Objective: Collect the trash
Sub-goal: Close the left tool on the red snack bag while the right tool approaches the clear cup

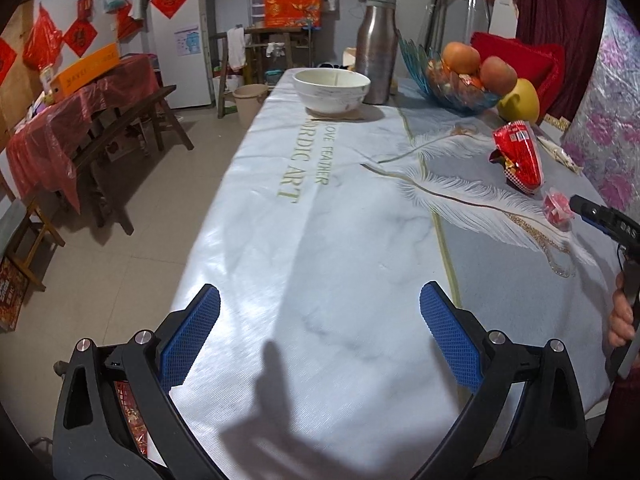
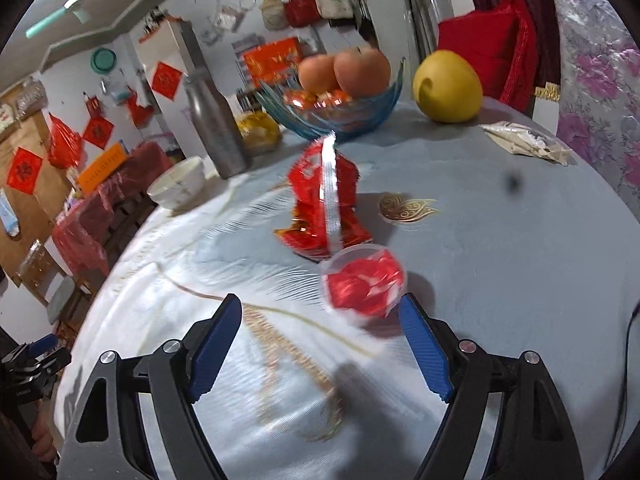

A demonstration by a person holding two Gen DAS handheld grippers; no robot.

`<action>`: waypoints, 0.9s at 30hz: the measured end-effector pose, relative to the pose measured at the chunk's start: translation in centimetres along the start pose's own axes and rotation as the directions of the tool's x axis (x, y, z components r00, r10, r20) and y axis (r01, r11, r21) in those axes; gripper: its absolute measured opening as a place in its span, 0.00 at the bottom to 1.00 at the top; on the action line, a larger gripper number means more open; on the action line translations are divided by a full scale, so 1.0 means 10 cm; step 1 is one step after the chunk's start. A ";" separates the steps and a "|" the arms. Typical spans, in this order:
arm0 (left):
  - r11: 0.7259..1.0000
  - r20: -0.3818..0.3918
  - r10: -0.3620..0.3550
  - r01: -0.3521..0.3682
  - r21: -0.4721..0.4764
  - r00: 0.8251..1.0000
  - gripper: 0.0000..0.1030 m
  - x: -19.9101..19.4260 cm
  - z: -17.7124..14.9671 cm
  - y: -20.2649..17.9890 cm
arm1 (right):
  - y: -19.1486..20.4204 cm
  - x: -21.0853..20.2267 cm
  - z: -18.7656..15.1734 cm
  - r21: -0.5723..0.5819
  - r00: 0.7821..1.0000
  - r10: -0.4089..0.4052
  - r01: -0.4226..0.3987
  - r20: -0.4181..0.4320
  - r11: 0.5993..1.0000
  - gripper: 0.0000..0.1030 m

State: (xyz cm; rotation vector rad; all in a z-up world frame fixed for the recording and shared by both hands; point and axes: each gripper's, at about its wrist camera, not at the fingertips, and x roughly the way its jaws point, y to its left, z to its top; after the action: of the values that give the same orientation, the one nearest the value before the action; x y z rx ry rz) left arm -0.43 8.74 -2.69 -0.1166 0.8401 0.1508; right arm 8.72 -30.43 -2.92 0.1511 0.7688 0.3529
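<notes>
A red foil snack bag lies crumpled on the table, also in the left wrist view. A small clear cup with red wrapper inside sits just in front of it, seen too in the left wrist view. A pale wrapper lies at the far right. My right gripper is open, its right finger close beside the cup; it shows in the left wrist view. My left gripper is open and empty over bare tablecloth.
A white bowl, a steel bottle, a blue glass fruit bowl and a yellow pomelo stand at the table's far end. A beige bin stands on the floor left of the table.
</notes>
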 end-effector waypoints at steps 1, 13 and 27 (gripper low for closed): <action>1.000 -0.003 -0.001 0.001 0.003 1.000 0.93 0.01 0.01 -0.01 | -0.01 0.05 0.03 -0.003 1.000 -0.005 0.005 -0.018 1.000 0.77; 0.994 -0.009 -0.041 0.042 0.096 0.999 0.93 0.30 0.43 -0.59 | -0.35 0.13 0.09 0.062 0.997 -0.077 0.077 0.006 0.995 0.52; 0.952 -0.066 -0.208 0.218 0.216 0.976 0.93 1.06 1.10 -2.06 | -0.67 -0.10 0.12 0.199 0.983 -0.145 0.121 0.109 0.972 0.52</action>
State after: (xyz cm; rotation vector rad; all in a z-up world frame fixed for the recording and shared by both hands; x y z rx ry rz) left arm 18.31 -8.82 -2.47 0.0007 0.8756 -0.1502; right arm 10.58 -37.02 -3.15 0.2987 0.6860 0.1397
